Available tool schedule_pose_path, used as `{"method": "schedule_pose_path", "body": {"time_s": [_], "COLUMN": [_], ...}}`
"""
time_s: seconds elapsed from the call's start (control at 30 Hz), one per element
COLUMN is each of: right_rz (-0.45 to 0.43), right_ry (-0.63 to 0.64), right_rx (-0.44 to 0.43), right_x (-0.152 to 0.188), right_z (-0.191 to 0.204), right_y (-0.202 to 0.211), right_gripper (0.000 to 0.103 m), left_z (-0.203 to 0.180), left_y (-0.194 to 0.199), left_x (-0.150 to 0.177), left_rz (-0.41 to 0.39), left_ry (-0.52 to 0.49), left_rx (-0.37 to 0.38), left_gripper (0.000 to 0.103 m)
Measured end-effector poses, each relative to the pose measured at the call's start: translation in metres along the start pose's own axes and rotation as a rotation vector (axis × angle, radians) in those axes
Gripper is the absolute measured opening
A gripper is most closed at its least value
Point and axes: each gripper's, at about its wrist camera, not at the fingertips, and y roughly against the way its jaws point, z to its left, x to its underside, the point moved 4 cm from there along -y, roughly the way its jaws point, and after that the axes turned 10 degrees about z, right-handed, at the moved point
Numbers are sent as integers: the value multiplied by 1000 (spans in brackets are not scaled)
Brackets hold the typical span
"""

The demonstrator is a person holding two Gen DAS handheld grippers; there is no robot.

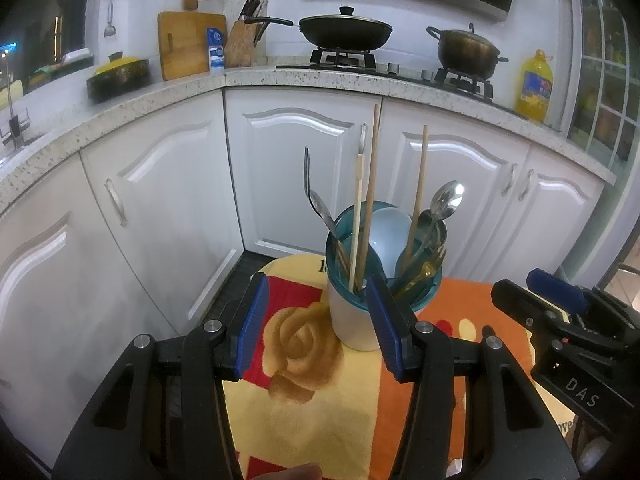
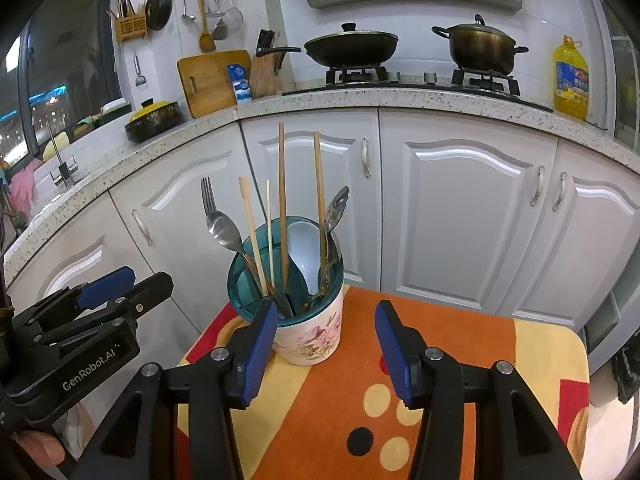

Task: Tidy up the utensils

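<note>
A white utensil holder (image 2: 310,334) with a pink flower print and a teal divided insert stands upright on a small table (image 2: 460,344) covered in an orange, yellow and red cloth, near the table's far left corner. Standing in it – wooden chopsticks (image 2: 282,200), a steel fork (image 2: 208,200), steel spoons (image 2: 336,206), a white ladle (image 2: 302,246) and a gold fork (image 1: 430,264).

In the right wrist view, the right gripper (image 2: 326,350) sits at 6 o'clock from the holder, its blue-padded jaws about half open and empty; the left pad overlaps the holder's near rim in the picture. The left gripper (image 2: 106,290) is at 9 o'clock of the holder, apart from it, its jaws spread wide with nothing gripped.

Behind, at 12 o'clock – white cabinets (image 2: 460,208), a speckled counter (image 2: 400,98), a lidded wok (image 2: 350,46) and a pot (image 2: 480,46) on a gas stove.
</note>
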Motion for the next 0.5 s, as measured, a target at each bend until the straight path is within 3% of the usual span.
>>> {"method": "schedule_pose_path", "body": {"time_s": [0.5], "right_rz": [21], "right_ry": [11], "right_rx": [-3], "right_x": [-3], "right_z": [4], "right_y": [-11], "right_gripper": [49], "left_z": [0], "left_y": [-8], "left_x": [-1], "left_rz": [14], "left_ry": [3], "left_rx": [-6], "left_gripper": [50]}}
